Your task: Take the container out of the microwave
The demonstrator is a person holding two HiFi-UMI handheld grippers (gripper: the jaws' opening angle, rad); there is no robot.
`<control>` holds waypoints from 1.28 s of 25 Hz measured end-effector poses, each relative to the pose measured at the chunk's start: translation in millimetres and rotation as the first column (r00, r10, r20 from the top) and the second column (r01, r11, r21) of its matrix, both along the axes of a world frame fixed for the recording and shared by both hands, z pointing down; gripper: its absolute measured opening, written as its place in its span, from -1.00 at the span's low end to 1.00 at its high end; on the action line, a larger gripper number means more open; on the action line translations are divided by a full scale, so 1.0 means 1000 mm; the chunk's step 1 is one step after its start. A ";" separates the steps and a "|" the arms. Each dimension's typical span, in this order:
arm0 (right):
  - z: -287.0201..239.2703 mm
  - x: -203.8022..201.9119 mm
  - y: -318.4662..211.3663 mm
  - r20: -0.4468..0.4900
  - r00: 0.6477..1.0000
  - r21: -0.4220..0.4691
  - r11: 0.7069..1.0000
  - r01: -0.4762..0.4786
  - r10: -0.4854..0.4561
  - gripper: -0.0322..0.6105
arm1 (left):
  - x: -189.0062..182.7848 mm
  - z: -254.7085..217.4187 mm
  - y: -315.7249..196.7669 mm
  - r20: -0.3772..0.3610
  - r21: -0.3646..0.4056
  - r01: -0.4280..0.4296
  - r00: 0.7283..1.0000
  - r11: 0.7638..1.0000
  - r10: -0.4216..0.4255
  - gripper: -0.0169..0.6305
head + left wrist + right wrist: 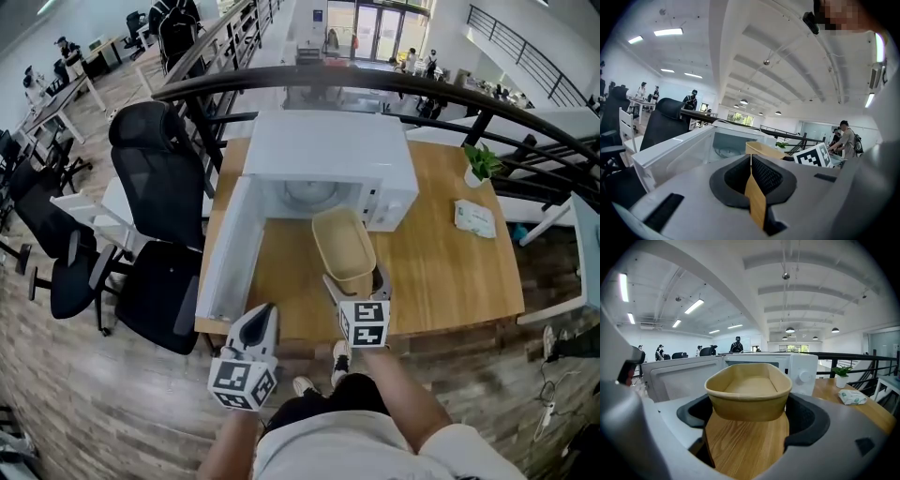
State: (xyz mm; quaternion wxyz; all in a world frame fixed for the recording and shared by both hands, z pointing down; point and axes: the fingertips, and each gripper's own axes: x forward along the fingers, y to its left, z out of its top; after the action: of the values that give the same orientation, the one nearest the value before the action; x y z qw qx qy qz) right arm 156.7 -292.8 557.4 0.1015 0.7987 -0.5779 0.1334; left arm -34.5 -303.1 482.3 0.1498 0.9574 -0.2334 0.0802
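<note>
Wooden table (441,272) carries one white microwave (328,150) along its back edge. The microwave's single door (225,253) hangs fully open toward the table's left edge, and one glass turntable (307,192) shows in the open cavity.

One tan oval container (342,246) is out of the microwave. It sits over the bare wood in front of the cavity, its long axis running from the microwave toward the front edge. Whether its base rests on the wood cannot be told.

Two grippers are counted, each with one marker cube.
- Right gripper (354,281) is at the front edge of the table. Its two jaws are pinching the near end of the container, one dark pad against each side wall, as its own view shows.
- Left gripper (264,317) is near the front left corner, beside the lower end of the open door and apart from the container. Its jaws are pressed together with nothing between them; only a thin sliver of wood shows through the seam.

On the right half of the table:
- One small potted plant (481,164) stands at the back right corner.
- One white tissue packet (475,217) lies just in front of the plant, near the right edge.

Black office chairs (155,178) stand off the left edge; they overlap, so their number is not clear
</note>
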 end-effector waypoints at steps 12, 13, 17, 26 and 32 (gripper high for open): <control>-0.062 -0.016 0.100 -0.015 0.998 0.079 0.995 0.054 -0.053 0.65 | -0.004 -0.027 0.047 -0.010 0.067 0.038 0.999 0.997 -0.037 -0.83; -0.069 -0.015 0.109 -0.018 0.998 0.088 0.994 0.060 -0.058 0.65 | -0.003 -0.030 0.054 -0.012 0.070 0.042 0.999 0.997 -0.042 -0.83; -0.093 -0.014 0.150 -0.027 0.996 0.114 0.990 0.088 -0.086 0.65 | -0.006 -0.036 0.094 -0.021 0.073 0.057 0.998 0.996 -0.056 -0.83; -0.095 -0.009 0.222 -0.023 0.993 0.110 0.987 0.114 -0.113 0.65 | -0.007 -0.031 0.166 -0.028 0.070 0.086 0.996 0.994 -0.084 -0.83; -0.095 -0.011 0.241 -0.023 0.991 0.112 0.985 0.133 -0.131 0.65 | -0.005 -0.031 0.189 -0.028 0.072 0.089 0.996 0.993 -0.087 -0.83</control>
State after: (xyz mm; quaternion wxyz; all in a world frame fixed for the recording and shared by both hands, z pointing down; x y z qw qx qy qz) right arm 145.2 -51.5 462.2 0.0691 0.7640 -0.6355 0.0873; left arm -39.6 -113.9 451.6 0.1207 0.9520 -0.2763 0.0529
